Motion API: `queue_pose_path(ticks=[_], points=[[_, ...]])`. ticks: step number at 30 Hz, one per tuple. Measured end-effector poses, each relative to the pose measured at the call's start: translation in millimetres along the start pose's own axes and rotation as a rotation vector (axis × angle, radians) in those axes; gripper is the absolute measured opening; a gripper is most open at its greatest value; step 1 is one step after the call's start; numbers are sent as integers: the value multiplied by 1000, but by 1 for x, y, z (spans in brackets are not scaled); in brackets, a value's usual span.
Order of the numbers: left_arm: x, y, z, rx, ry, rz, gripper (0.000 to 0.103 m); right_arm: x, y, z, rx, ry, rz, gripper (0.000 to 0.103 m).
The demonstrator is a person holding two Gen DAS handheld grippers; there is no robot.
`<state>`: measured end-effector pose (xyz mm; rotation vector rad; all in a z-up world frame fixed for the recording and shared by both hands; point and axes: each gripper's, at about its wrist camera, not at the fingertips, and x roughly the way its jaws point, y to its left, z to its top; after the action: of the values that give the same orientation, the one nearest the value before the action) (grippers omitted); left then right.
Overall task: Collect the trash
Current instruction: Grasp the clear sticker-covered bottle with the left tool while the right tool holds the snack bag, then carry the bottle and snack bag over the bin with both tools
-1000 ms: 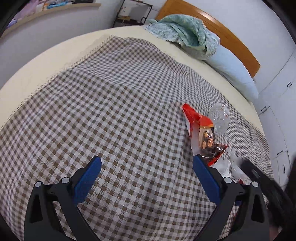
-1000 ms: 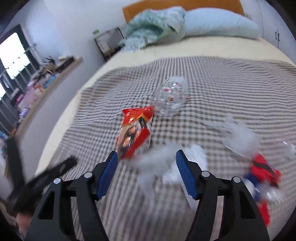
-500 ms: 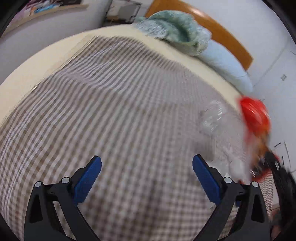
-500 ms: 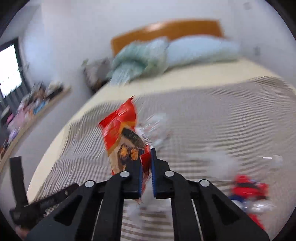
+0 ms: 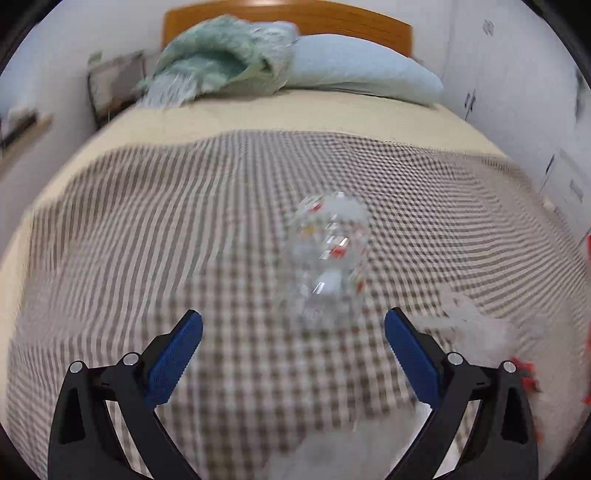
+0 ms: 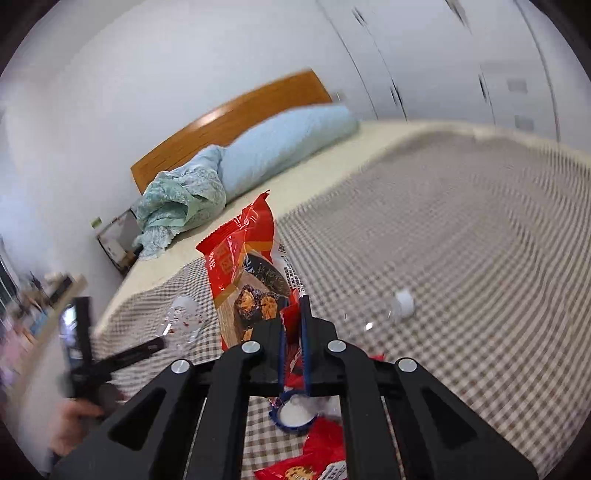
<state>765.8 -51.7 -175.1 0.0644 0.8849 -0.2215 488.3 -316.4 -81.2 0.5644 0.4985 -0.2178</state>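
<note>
We see a bed (image 5: 258, 122) under a brown checked blanket (image 5: 147, 240); at twelve o'clock, a wooden headboard (image 5: 288, 14), blue pillow (image 5: 362, 74) and white walls.

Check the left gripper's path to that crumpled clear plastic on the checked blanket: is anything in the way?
Nothing visible blocks it. The left gripper is open and the crumpled clear plastic lies straight ahead on the checked blanket, with only bare cloth between them. A white crumpled scrap lies off to the right, outside that line.

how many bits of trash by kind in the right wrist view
red wrappers: 2, held wrapper in right gripper, lower wrapper
clear plastic: 2, crumpled cup, capped bottle
blue-rimmed piece: 1
total: 5
</note>
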Motion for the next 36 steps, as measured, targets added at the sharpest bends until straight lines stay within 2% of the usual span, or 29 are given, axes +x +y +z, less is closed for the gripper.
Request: queue_pose_path(ticks=[3, 5, 6, 8, 10, 13, 16, 19, 22, 25, 28, 29, 32, 34, 36], points=[[15, -18, 9, 64, -6, 25, 94, 4, 0, 2, -29, 5, -14, 7], [27, -18, 11, 49, 32, 14, 65, 9, 1, 1, -17, 21, -2, 7], [30, -16, 9, 30, 48, 12, 58, 12, -1, 2, 3, 28, 8, 7], [28, -5, 8, -35, 52, -37, 57, 12, -3, 4, 20, 31, 20, 7], [8, 2, 6, -74, 29, -103, 56, 10, 0, 7, 13, 22, 31, 7], [-28, 3, 0, -69, -22, -95, 56, 8, 10, 6, -26, 10, 28, 7], [-78, 2, -18, -33, -101, -29, 56, 9, 13, 3, -8, 19, 66, 7], [-119, 3, -47, -85, -144, -90, 56, -1, 17, 2, 20, 14, 113, 7], [-162, -5, -68, -92, -185, -85, 56, -31, 29, 6, -27, -46, 104, 7], [-219, -1, -85, -155, -269, -151, 56, -76, 36, 19, -90, -145, 104, 6], [-272, -7, -100, -161, -337, -165, 56, -121, 23, 34, -89, -161, 139, 6], [-285, -12, -102, -160, -351, -183, 56, -143, 16, 38, -126, -175, 128, 6], [-316, -42, -111, -129, -375, -261, 56, -188, -3, 46, -222, -198, 79, 6], [-332, -74, -119, -82, -374, -295, 56, -229, -27, 52, -299, -209, 27, 6], [-346, -122, -138, 3, -348, -389, 56, -276, -57, 53, -391, -220, -60, 6]])
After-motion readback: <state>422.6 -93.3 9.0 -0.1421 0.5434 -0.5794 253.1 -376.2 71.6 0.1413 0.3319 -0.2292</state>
